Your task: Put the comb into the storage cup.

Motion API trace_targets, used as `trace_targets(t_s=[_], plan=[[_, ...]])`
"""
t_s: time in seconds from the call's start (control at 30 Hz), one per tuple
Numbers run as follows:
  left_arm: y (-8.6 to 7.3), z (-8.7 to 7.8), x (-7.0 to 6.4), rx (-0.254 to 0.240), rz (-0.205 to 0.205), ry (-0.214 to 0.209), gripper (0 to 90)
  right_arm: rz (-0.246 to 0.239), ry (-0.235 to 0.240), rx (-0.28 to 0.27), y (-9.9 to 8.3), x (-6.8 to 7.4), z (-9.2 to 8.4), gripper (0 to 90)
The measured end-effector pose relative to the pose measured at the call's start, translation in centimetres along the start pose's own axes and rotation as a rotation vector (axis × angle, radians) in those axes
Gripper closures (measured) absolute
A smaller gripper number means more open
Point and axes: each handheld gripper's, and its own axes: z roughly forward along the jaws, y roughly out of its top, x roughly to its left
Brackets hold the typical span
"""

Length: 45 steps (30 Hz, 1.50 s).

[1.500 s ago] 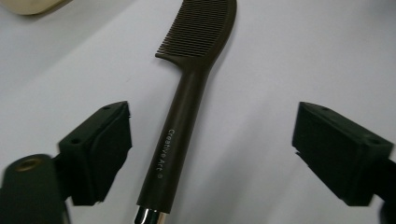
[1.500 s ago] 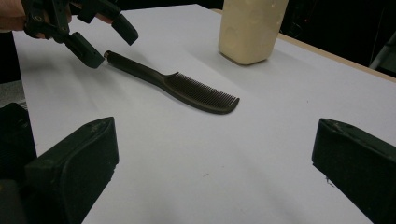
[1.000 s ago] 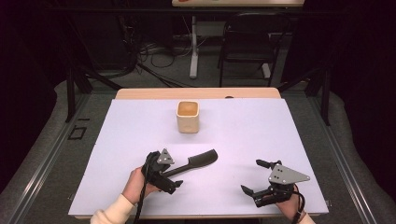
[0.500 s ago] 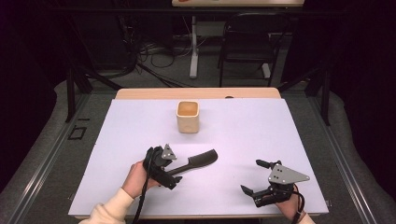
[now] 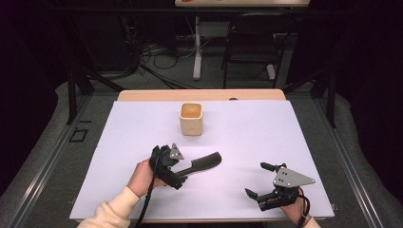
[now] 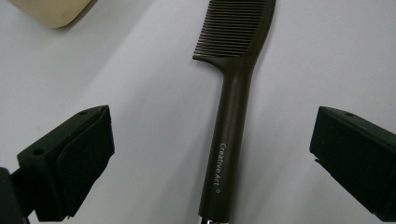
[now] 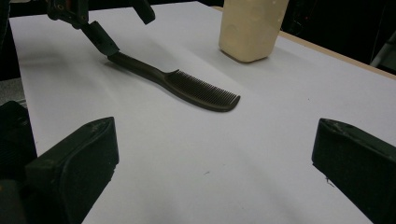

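A dark brown comb point(image 5: 204, 164) lies flat on the white table, teeth end pointing right and away. My left gripper point(image 5: 182, 170) is open, low over the near-left end of the handle. In the left gripper view the comb's handle point(image 6: 233, 121) runs up the middle between the two spread jaws, touching neither. The right gripper view shows the comb point(image 7: 182, 86) with the left gripper point(image 7: 122, 25) at its handle end. My right gripper point(image 5: 256, 179) is open near the front right edge, nothing between its jaws point(image 7: 215, 144).
A cream square cup point(image 5: 191, 118) stands upright behind the comb, toward the table's far middle; it also appears as the cup point(image 6: 56, 9) and the cup point(image 7: 252, 25). The white table cover point(image 5: 285, 133) ends at a wooden strip at the back. A chair and cables are beyond.
The left hand has turned its gripper a little and shifted it slightly right along the comb's handle. The comb, the cup and the right gripper have not moved.
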Motion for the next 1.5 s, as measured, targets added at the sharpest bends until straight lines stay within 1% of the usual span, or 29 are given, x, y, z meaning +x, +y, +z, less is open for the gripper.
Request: trace_targets(t_s=[0.13, 0.27, 0.37, 0.4, 0.43, 0.5, 0.63, 0.8, 0.93, 1.03, 1.07, 1.1, 1.13, 1.17, 1.23, 1.37, 1.5], plan=[[0.4, 0.3, 0.0, 0.023, 0.012, 0.001, 2.7, 0.0, 0.0, 0.0, 0.0, 0.0, 0.0, 0.0], [0.9, 0.5, 0.0, 0.07, 0.035, 0.009, 5.3, 0.0, 0.001, 0.002, 0.0, 0.0, 0.0, 0.0], [1.3, 0.6, 0.0, 0.093, 0.048, 0.015, 10.4, 0.0, 0.002, 0.002, 0.0, 0.0, 0.0, 0.0], [1.5, 0.6, 0.0, 0.101, 0.062, 0.013, 12.9, -0.001, 0.002, 0.002, 0.0, 0.0, 0.0, 0.0], [1.6, 0.7, 0.0, 0.105, 0.068, 0.013, 15.1, -0.004, 0.003, 0.003, 0.0, 0.0, 0.0, 0.1], [1.8, 1.0, -0.1, 0.123, 0.082, 0.007, 17.0, -0.004, 0.006, 0.004, 0.0, 0.0, 0.0, 0.1], [2.3, 1.5, -0.2, 0.153, 0.111, -0.009, 24.6, -0.003, 0.01, 0.005, 0.0, 0.0, 0.1, 0.1], [3.1, 1.9, -0.3, 0.187, 0.135, -0.037, 36.0, -0.007, 0.009, 0.008, 0.0, 0.0, 0.1, 0.1], [3.6, 2.4, -0.5, 0.217, 0.154, -0.077, 45.1, -0.005, 0.011, 0.005, 0.0, -0.1, 0.1, 0.1], [4.0, 2.7, -0.3, 0.24, 0.154, -0.116, 51.9, -0.005, 0.013, 0.007, 0.0, 0.0, 0.1, 0.1], [4.1, 2.8, -0.2, 0.251, 0.155, -0.123, 53.5, -0.006, 0.015, 0.008, 0.0, 0.0, 0.1, 0.1], [4.1, 3.0, -0.1, 0.252, 0.153, -0.126, 54.0, -0.006, 0.015, 0.008, 0.0, 0.0, 0.1, 0.1], [4.3, 3.1, 0.0, 0.269, 0.155, -0.136, 55.5, -0.007, 0.015, 0.009, 0.0, 0.0, 0.1, 0.1], [4.4, 3.2, 0.1, 0.279, 0.156, -0.136, 56.2, -0.006, 0.014, 0.009, 0.0, 0.0, 0.1, 0.1], [4.6, 3.4, 0.3, 0.282, 0.146, -0.141, 58.3, -0.004, 0.015, 0.005, 0.0, 0.0, 0.1, 0.1], [4.9, 4.0, 0.5, 0.316, 0.144, -0.174, 60.0, -0.007, 0.019, 0.008, 0.0, 0.0, 0.0, 0.1], [5.0, 4.6, 0.5, 0.343, 0.146, -0.193, 60.3, -0.005, 0.022, 0.008, 0.0, 0.0, 0.1, 0.1]])
